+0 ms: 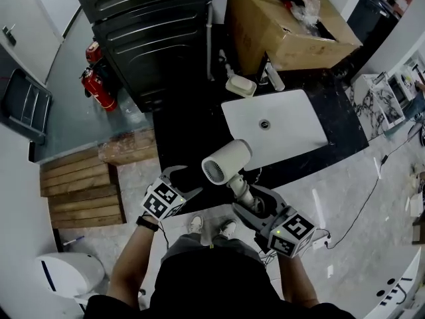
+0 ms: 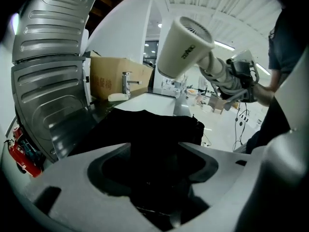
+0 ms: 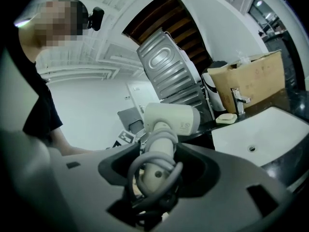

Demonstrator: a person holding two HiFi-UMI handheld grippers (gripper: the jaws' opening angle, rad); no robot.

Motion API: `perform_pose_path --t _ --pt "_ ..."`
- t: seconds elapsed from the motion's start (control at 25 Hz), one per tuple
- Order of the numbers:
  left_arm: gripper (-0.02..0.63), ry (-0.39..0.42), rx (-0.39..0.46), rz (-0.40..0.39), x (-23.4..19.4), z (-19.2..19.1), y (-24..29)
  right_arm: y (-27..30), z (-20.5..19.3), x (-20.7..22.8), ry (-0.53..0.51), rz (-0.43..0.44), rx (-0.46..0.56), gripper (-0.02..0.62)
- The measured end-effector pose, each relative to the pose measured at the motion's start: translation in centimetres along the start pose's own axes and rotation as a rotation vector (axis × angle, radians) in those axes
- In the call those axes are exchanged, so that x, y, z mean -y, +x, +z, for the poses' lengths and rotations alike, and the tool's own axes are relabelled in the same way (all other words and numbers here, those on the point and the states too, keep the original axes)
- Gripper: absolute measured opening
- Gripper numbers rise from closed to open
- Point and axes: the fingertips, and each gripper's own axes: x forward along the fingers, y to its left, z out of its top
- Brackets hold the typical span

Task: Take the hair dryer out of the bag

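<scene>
A cream hair dryer (image 1: 226, 161) hangs in the air over the front edge of the black counter. My right gripper (image 1: 252, 199) is shut on its handle, around which the grey cord is coiled (image 3: 155, 170). The dryer's barrel (image 3: 173, 119) points left in the right gripper view. To its left, my left gripper (image 1: 188, 181) stands open. In the left gripper view a black bag (image 2: 159, 129) lies slack on the counter in front of that gripper (image 2: 154, 151) and reaches into the gap between the jaws, with no pad pressing on it. The dryer (image 2: 186, 47) shows above the bag there.
A white sink basin (image 1: 285, 128) is set in the black counter, with a soap dish (image 1: 240, 85) and a cardboard box (image 1: 285, 25) behind it. A ribbed metal appliance (image 1: 153, 32) stands at the back left, with red fire extinguishers (image 1: 98, 88), a wooden pallet (image 1: 83, 188) and a white bin (image 1: 66, 271) on the floor.
</scene>
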Motion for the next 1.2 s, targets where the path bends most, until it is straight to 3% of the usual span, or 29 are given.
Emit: perform_pose_path --t 0.12,0.24,0.44,0.68,0.72,0.8,0.92,1.2 --pt "0.322 0.004 -0.043 -0.042 1.0 -1.3 -0.8 -0.3 0.7 1.3 -0.004 -0.026 0.008 0.242" --pt "0.342 -0.015 -0.033 -0.072 1.8 -1.9 -2.0 -0.2 1.1 2.1 -0.008 -0.047 0.013 0.242" --pt "0.354 -0.038 0.077 -0.082 2.7 -1.0 -4.5 0.1 1.6 2.6 -0.008 -0.052 0.024 0.242" --pt "0.353 -0.023 0.25 0.025 1.6 1.7 -7.6 0.7 2.1 2.7 -0.012 -0.056 0.029 0.242" --pt "0.3 -0.024 0.263 0.04 1.4 1.9 -7.8 0.8 2.3 2.7 -0.013 -0.058 0.031 0.242" --pt "0.051 -0.023 0.289 0.082 1.0 2.3 -8.1 1.0 2.4 2.6 -0.016 -0.058 0.036 0.242" --pt "0.029 -0.023 0.359 0.189 0.1 3.5 -8.8 1.3 2.7 2.6 -0.019 -0.058 0.045 0.242" --pt "0.021 0.046 0.487 0.348 0.0 6.8 -11.6 1.6 3.6 3.0 -0.014 -0.071 0.075 0.242"
